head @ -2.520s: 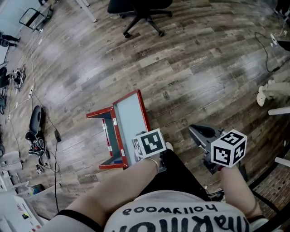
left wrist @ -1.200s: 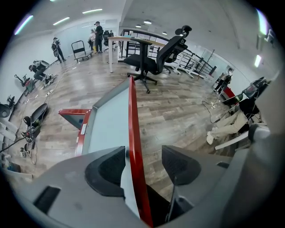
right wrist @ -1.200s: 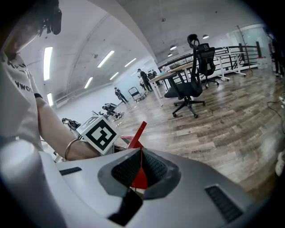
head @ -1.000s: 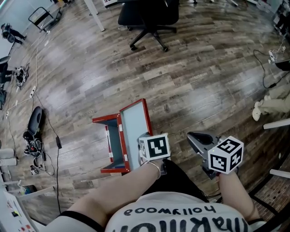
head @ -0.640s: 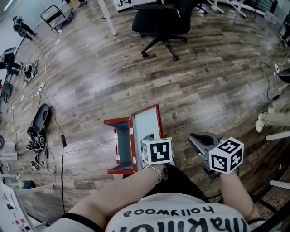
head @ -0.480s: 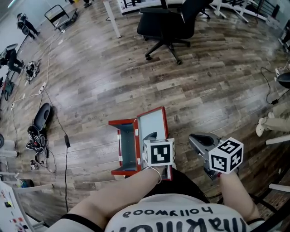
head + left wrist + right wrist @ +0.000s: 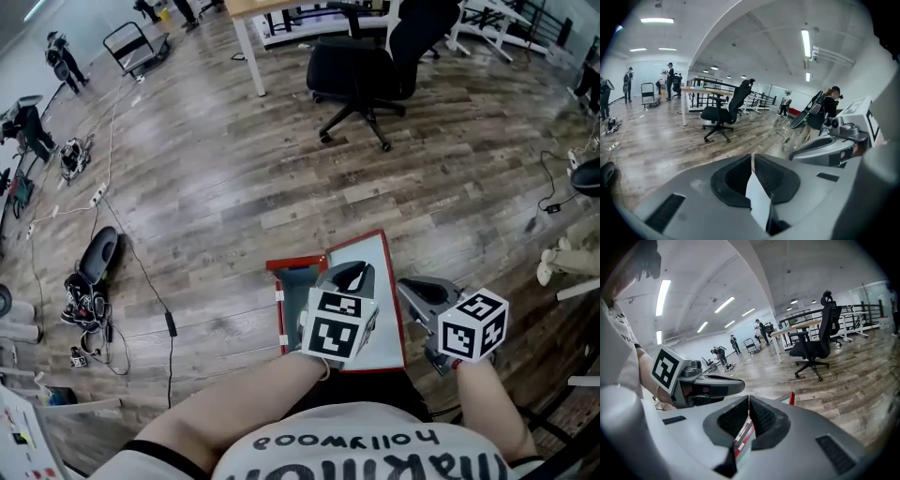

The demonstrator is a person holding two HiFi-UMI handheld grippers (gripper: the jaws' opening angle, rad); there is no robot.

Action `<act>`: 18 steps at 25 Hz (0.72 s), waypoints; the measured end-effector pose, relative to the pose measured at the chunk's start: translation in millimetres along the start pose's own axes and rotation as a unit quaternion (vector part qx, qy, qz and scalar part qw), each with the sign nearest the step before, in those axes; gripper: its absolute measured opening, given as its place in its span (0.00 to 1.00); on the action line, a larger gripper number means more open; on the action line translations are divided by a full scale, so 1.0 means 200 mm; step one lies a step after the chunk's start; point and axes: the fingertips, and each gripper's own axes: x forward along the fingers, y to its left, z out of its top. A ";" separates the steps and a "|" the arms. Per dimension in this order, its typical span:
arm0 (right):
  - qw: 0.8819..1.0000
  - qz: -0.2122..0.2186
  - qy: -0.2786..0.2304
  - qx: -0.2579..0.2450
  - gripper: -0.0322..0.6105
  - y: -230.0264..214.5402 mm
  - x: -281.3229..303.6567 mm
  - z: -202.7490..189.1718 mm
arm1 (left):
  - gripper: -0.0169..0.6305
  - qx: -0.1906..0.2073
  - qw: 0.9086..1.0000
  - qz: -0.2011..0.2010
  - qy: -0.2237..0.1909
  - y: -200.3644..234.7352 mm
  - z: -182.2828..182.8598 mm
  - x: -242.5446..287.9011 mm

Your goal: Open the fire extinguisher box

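**Fire extinguisher box** (image 7: 296, 279) — red, on the wooden floor (image 7: 234, 169) at the person's feet. Its pale door (image 7: 386, 309) is swung wide, so the opening looks done.

**Left hand-held gripper** (image 7: 751, 158) — above the door, jaws closing, nothing pinched between them.

**Right hand-held gripper** (image 7: 748, 401) — closed and empty, beside the box.

**Hidden:** the box's contents and near edge.

Your left gripper (image 7: 351, 273), jaws closing on the thin white edge of the door (image 7: 386, 292), covers much of the fire extinguisher box (image 7: 298, 279) and hides its inside. Beyond the box, the office chair (image 7: 352, 67) is cut by the top edge. The people (image 7: 58, 58) farther off are too small to tell.
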 end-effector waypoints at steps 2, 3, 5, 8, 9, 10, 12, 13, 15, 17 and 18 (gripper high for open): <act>1.000 -0.007 -0.009 0.001 0.07 0.09 0.05 0.02 | 0.06 0.004 1.000 -0.025 -0.017 0.05 0.04 -0.08; 1.000 -0.011 -0.013 0.001 0.07 0.13 0.07 0.02 | 0.05 0.004 0.999 -0.038 -0.026 0.07 0.05 -0.12; 1.000 -0.018 -0.025 0.001 0.07 0.22 0.10 0.04 | 0.05 0.005 0.997 -0.067 -0.045 0.10 0.09 -0.21; 0.998 -0.030 -0.047 0.005 0.07 0.33 0.14 0.06 | 0.04 0.018 0.990 -0.118 -0.073 0.15 0.14 -0.35; 0.998 -0.033 -0.053 0.006 0.07 0.37 0.15 0.06 | 0.04 0.025 0.988 -0.133 -0.081 0.17 0.15 -0.39; 0.998 -0.036 -0.057 0.007 0.07 0.40 0.16 0.07 | 0.04 0.033 0.985 -0.147 -0.087 0.18 0.16 -0.44; 0.997 -0.043 -0.062 0.006 0.07 0.47 0.18 0.06 | 0.04 0.050 0.979 -0.175 -0.093 0.20 0.16 -0.53; 0.997 -0.047 -0.061 0.005 0.07 0.50 0.18 0.05 | 0.04 0.059 0.976 -0.190 -0.093 0.21 0.15 -0.58; 0.997 -0.054 -0.059 -0.001 0.07 0.55 0.18 0.06 | 0.04 0.076 0.968 -0.224 -0.087 0.19 0.14 -0.65; 0.996 -0.059 -0.062 -0.004 0.07 0.60 0.16 0.07 | 0.04 0.093 0.959 -0.256 -0.078 0.16 0.13 -0.73; 0.996 -0.060 -0.067 -0.003 0.07 0.62 0.15 0.09 | 0.04 0.100 0.955 -0.268 -0.075 0.15 0.12 -0.76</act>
